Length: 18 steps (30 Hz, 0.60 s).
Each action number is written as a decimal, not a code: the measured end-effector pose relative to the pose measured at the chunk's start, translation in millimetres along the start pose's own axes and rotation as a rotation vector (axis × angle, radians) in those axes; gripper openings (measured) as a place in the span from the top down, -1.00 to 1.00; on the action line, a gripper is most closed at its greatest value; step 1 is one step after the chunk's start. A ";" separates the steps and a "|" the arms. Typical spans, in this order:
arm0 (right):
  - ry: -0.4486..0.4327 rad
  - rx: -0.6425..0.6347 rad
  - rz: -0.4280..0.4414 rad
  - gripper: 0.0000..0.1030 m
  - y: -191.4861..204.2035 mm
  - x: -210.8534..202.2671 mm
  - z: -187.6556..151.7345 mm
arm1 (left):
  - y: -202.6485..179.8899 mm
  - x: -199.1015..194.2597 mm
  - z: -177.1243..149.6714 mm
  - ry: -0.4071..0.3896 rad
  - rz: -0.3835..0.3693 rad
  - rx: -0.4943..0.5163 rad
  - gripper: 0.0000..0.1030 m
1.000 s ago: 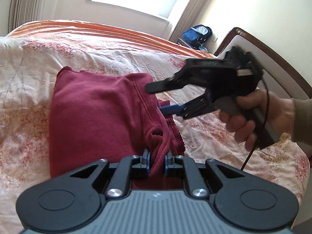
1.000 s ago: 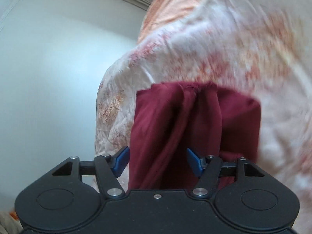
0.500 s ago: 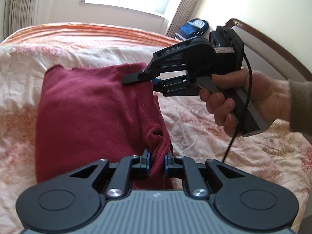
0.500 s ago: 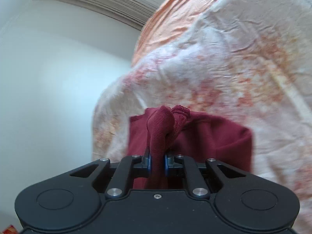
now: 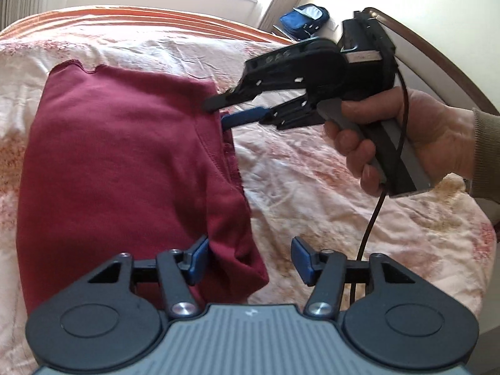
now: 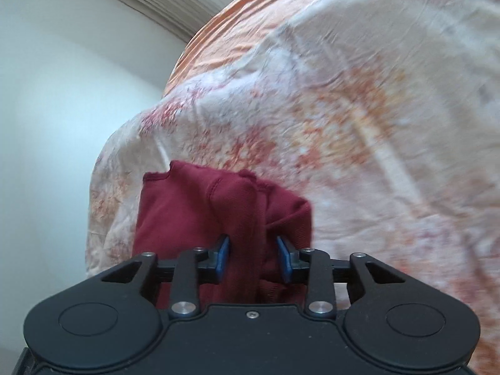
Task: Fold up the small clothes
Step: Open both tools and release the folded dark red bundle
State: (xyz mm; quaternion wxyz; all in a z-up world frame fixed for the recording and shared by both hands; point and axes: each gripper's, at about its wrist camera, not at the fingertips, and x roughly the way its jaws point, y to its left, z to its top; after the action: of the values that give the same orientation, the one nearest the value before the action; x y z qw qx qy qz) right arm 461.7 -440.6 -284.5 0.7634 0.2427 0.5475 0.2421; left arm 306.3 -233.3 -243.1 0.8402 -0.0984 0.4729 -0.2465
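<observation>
The dark red garment (image 5: pixel 118 168) lies folded on the bed (image 5: pixel 328 193), spread flat over the flowered bedspread, its doubled edge running along the right side. The left hand-held gripper (image 5: pixel 248 259) is released, jaws wide apart, with the near corner of the cloth lying loose between them. The right hand-held gripper (image 5: pixel 218 114) reaches in at the far end of that edge; from its own camera its blue pads (image 6: pixel 223 254) stand apart on either side of a ridge of fabric, so it looks released too, or only brushing the cloth. A cable (image 5: pixel 372 218) hangs from the person's right hand (image 5: pixel 406 137).

I'd say the fold is being laid down. To do it well, both tools should draw back low and straight so no pad snags and drags the edge, then press the crease flat.
</observation>
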 end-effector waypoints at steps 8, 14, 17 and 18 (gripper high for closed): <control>-0.025 -0.126 0.148 -0.27 43.7 -11.7 -12.7 | -12.0 9.4 -10.0 0.030 -0.087 0.114 -0.60; 0.102 -0.171 0.157 -0.25 48.9 20.0 -27.1 | -14.3 12.6 -11.4 0.029 -0.133 0.133 -0.67; 0.126 -0.184 0.130 -0.09 36.4 19.4 -32.5 | -2.3 -5.3 -16.2 0.048 -0.175 0.121 -0.65; 0.122 -0.174 0.130 -0.09 31.8 15.2 -32.8 | 4.5 -13.4 -19.5 0.050 -0.164 0.115 -0.65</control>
State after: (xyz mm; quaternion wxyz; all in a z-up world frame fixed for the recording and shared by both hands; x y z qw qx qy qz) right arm 431.4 -403.2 -284.4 0.7294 0.1954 0.5529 0.3521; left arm 285.6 -221.3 -245.3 0.8094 -0.0822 0.4693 -0.3434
